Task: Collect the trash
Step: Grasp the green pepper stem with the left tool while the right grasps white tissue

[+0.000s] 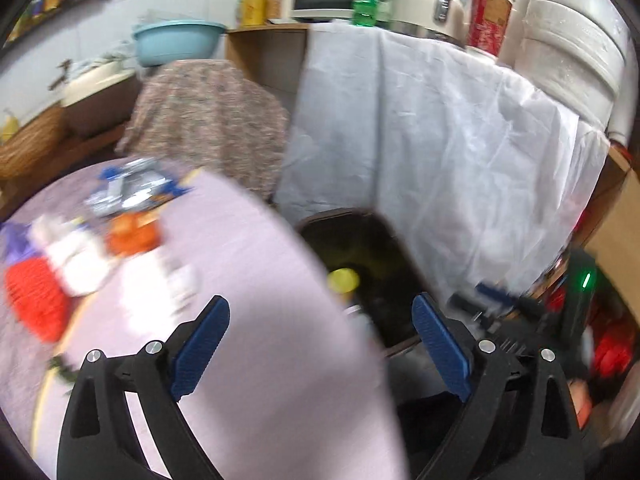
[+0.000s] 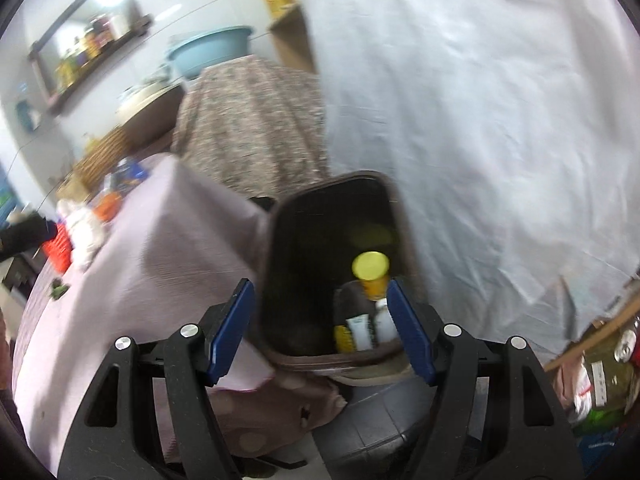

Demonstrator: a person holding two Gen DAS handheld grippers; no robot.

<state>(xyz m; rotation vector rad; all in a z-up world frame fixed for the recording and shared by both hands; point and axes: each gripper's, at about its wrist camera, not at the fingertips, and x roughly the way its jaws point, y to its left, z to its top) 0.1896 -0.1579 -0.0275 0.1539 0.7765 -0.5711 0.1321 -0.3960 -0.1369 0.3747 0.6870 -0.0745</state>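
Left gripper (image 1: 320, 344), right gripper (image 2: 320, 324): both standing wide, gripping nothing, hovering over bin (image 2: 280, 248) beside table (image 2: 160, 248) edge.

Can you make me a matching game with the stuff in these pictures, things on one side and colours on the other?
Things:
1. bin
2. basin
3. bottle lid
4. tablecloth

Colours:
A. yellow
B. pale pink
C. dark brown
D. light blue

Pairs: 1-C, 2-D, 3-A, 4-B
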